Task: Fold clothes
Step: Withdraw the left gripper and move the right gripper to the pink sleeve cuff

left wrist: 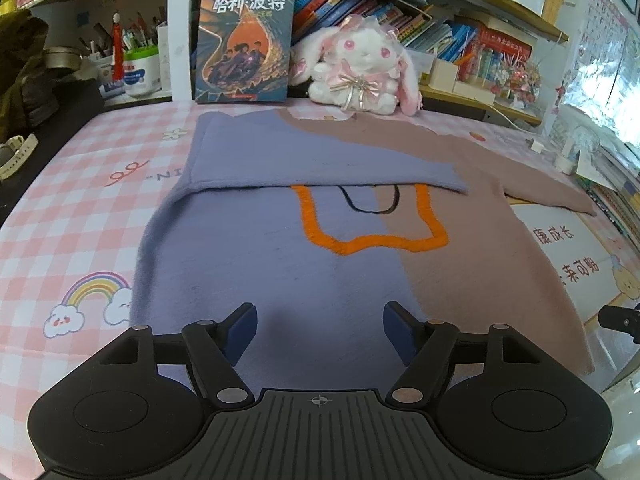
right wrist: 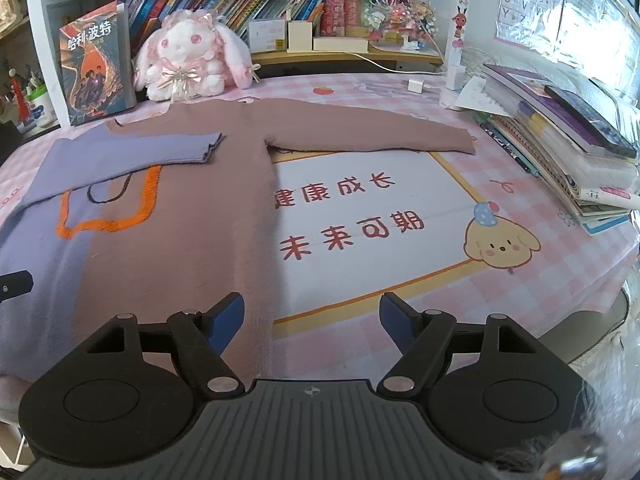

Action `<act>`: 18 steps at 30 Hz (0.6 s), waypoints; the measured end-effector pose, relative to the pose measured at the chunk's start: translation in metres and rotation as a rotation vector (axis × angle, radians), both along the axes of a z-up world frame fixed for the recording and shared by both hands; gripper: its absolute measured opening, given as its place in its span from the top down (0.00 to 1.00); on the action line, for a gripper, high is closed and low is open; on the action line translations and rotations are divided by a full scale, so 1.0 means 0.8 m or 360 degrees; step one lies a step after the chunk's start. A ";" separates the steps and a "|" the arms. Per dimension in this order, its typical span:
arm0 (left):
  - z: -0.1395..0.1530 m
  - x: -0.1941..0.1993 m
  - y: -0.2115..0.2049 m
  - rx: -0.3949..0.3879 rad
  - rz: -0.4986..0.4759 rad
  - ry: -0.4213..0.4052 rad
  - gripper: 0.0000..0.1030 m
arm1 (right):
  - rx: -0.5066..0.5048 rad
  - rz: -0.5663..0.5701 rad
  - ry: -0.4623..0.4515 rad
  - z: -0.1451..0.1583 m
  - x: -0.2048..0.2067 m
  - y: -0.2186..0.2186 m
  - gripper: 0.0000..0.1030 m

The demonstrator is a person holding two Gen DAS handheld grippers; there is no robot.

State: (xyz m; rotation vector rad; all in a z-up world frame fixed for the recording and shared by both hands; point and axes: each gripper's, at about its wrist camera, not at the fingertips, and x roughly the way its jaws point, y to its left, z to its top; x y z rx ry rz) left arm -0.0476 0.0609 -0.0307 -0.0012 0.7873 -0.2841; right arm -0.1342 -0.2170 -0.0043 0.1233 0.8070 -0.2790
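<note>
1. Sweater (left wrist: 280,240) lies flat ahead of both jaws, blue sleeve (left wrist: 320,156) folded across its chest.
2. Left gripper (left wrist: 319,330) is wide open, empty, above the hem.
3. Right gripper (right wrist: 311,320) is wide open, empty; brown sleeve (right wrist: 368,136) beyond it awaits folding.

sweater (left wrist: 248,264): fuzzy matt knit | tablecloth (right wrist: 532,288): smooth, showing slight sheen | left gripper (left wrist: 320,330): matt black plastic

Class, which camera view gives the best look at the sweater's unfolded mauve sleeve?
The right wrist view: the mauve sleeve lies stretched out flat, visible from shoulder to cuff. The left wrist view shows the mauve sleeve only obliquely at the picture's right side, squeezed by the lens.
</note>
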 end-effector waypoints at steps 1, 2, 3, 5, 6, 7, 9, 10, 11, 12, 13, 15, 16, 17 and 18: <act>0.000 0.001 -0.004 0.0005 0.0002 0.0000 0.30 | 0.0004 0.0001 0.0000 -0.001 0.002 -0.004 0.29; 0.000 0.003 -0.007 0.0010 0.0005 0.0001 0.30 | 0.0008 0.0003 -0.0001 -0.001 0.004 -0.008 0.29; 0.001 0.004 -0.012 0.0016 0.0012 0.0000 0.30 | 0.0012 0.0008 -0.0002 -0.002 0.007 -0.012 0.29; 0.000 0.008 -0.022 0.0030 0.0036 0.0005 0.30 | 0.0019 0.0023 -0.0002 -0.003 0.013 -0.021 0.29; 0.000 0.010 -0.027 0.0037 0.0049 0.0007 0.30 | 0.0024 0.0031 -0.0002 -0.004 0.016 -0.026 0.29; 0.000 0.012 -0.032 0.0045 0.0064 0.0010 0.30 | 0.0030 0.0039 -0.0001 -0.005 0.020 -0.033 0.29; -0.001 0.017 -0.046 0.0063 0.0099 0.0016 0.30 | 0.0042 0.0052 0.0001 -0.007 0.029 -0.048 0.29; -0.002 0.019 -0.054 0.0072 0.0120 0.0019 0.30 | 0.0049 0.0061 0.0003 -0.009 0.034 -0.056 0.29; -0.003 0.022 -0.063 0.0081 0.0142 0.0023 0.29 | 0.0055 0.0070 0.0004 -0.010 0.039 -0.066 0.29; -0.003 0.024 -0.072 0.0086 0.0165 0.0024 0.29 | 0.0060 0.0081 0.0003 -0.010 0.046 -0.076 0.29; -0.003 0.026 -0.083 0.0095 0.0192 0.0027 0.28 | 0.0064 0.0090 0.0002 -0.010 0.053 -0.088 0.29; -0.002 0.030 -0.105 0.0116 0.0247 0.0028 0.26 | 0.0073 0.0104 0.0003 -0.010 0.069 -0.115 0.29; -0.002 0.030 -0.116 0.0124 0.0268 0.0022 0.24 | 0.0083 0.0109 0.0002 -0.009 0.078 -0.129 0.28; -0.002 0.030 -0.126 0.0130 0.0288 0.0016 0.23 | 0.0095 0.0117 -0.0003 -0.009 0.086 -0.144 0.27; -0.002 0.029 -0.137 0.0137 0.0309 0.0011 0.23 | 0.0107 0.0125 -0.0008 -0.008 0.094 -0.158 0.26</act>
